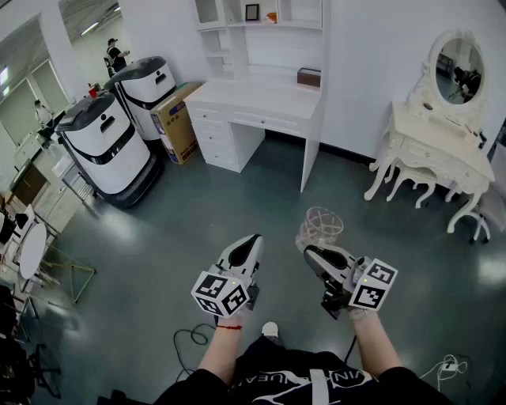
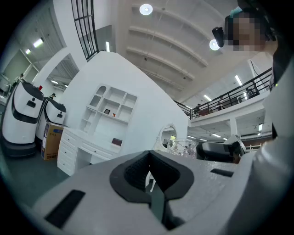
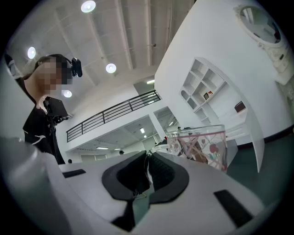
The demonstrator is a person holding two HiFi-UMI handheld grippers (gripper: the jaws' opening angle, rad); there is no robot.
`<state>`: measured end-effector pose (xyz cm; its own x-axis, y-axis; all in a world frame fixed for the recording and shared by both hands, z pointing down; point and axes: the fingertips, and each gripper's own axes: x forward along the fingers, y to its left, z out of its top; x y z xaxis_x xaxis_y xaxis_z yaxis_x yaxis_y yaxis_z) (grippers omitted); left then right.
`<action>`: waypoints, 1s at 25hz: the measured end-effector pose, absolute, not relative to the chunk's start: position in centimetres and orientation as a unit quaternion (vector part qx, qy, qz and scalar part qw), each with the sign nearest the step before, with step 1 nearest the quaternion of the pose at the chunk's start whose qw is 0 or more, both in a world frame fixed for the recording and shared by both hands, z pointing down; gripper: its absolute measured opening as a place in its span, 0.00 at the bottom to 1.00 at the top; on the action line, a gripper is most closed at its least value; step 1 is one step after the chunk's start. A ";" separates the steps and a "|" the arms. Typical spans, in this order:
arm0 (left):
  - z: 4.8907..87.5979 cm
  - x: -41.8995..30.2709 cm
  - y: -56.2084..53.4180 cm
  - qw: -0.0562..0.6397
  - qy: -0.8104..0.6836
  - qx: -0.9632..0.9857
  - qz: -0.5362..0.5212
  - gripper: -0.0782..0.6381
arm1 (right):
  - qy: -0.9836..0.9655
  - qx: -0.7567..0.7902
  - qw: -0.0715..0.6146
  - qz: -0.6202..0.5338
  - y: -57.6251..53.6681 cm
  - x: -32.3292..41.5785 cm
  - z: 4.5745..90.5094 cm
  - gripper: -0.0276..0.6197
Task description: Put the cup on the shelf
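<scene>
A clear glass cup (image 1: 320, 227) with a pink rim and flower print hangs over the floor, held out in front of me. My right gripper (image 1: 311, 251) is shut on the cup, its jaws closed on a thin glass part at the cup's side. The right gripper view has the cup (image 3: 203, 148) just beyond the right gripper (image 3: 147, 172). Beside it, my left gripper (image 1: 253, 240) is shut and holds nothing. From the left gripper (image 2: 149, 176) I see the cup (image 2: 183, 148) to the right. The white shelf unit (image 1: 261, 22) stands on a desk (image 1: 257, 99) far ahead.
Two white-and-black machines (image 1: 107, 146) and a cardboard box (image 1: 175, 119) stand left of the desk. A white vanity table with an oval mirror (image 1: 439, 146) and a stool (image 1: 474, 221) are at the right. Cables (image 1: 190, 340) lie on the grey-green floor near my feet.
</scene>
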<state>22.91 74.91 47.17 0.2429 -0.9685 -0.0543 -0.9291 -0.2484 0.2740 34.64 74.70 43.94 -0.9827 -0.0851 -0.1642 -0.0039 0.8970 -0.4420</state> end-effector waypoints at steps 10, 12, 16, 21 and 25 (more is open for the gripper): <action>48.3 13.9 68.5 0.090 -0.595 0.793 -0.096 0.12 | 0.967 -0.037 0.109 -0.227 67.8 25.8 45.4 0.07; 48.4 12.3 67.7 0.091 -0.597 0.791 -0.097 0.12 | 0.967 -0.037 0.106 -0.230 66.9 24.2 45.6 0.07; 48.6 9.6 65.5 0.096 -0.601 0.786 -0.103 0.12 | 0.967 -0.031 0.096 -0.236 64.8 21.4 45.8 0.07; 48.9 6.9 61.7 0.101 -0.610 0.778 -0.113 0.12 | 0.966 -0.029 0.089 -0.240 60.3 18.7 46.2 0.07; 48.8 4.2 58.1 0.098 -0.624 0.767 -0.109 0.12 | 0.967 -0.017 0.093 -0.237 56.1 16.3 45.9 0.07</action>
<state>4.18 58.11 48.82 0.1962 -0.9795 -0.0453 -0.9368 -0.2009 0.2864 16.34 56.11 45.89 -0.9823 -0.0771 -0.1707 0.0105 0.8872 -0.4614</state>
